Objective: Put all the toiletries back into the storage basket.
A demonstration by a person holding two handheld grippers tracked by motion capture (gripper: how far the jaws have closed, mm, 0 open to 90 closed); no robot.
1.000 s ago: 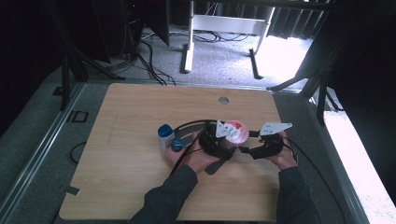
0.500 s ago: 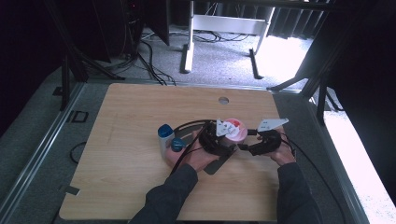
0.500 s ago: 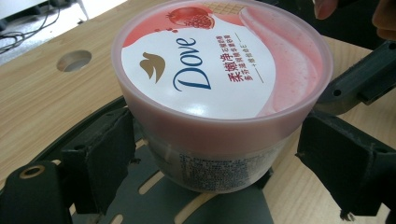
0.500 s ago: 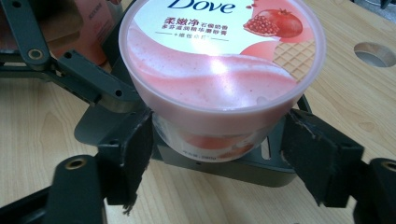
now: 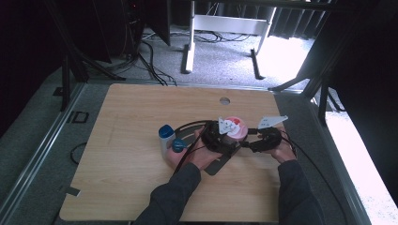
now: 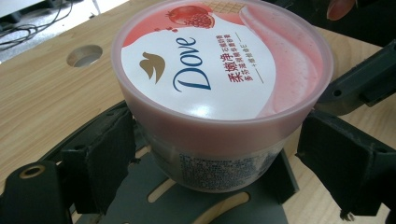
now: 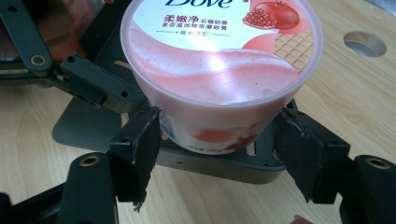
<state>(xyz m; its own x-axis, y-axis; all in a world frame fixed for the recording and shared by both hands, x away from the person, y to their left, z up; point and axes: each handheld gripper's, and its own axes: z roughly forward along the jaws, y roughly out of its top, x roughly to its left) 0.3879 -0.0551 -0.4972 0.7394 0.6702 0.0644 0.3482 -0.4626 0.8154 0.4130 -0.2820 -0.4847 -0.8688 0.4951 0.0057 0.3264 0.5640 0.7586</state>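
Pink round plastic Dove tub with a printed lid (image 5: pixel 234 128) stands upright on a dark grey slotted metal plate (image 5: pixel 217 166), right of centre on the light wood tabletop (image 5: pixel 131 112).

Left tool (image 6: pixel 212 163): jaws straddle the tub's lower wall below the lid rim. The near pad looks to touch the wall; at the far pad I cannot tell contact from a small gap.

Right tool (image 7: pixel 215 149): its jaws have just been closing, with the tub between them. The left pad sits at the wall and the right pad stands slightly off, so no grip yet.

Key relation: the tub lies directly between the two tools, which face each other from opposite sides, its axis vertical. Both are about equally near.

A blue-capped white bottle (image 5: pixel 166 136) stands just beyond the left hand.
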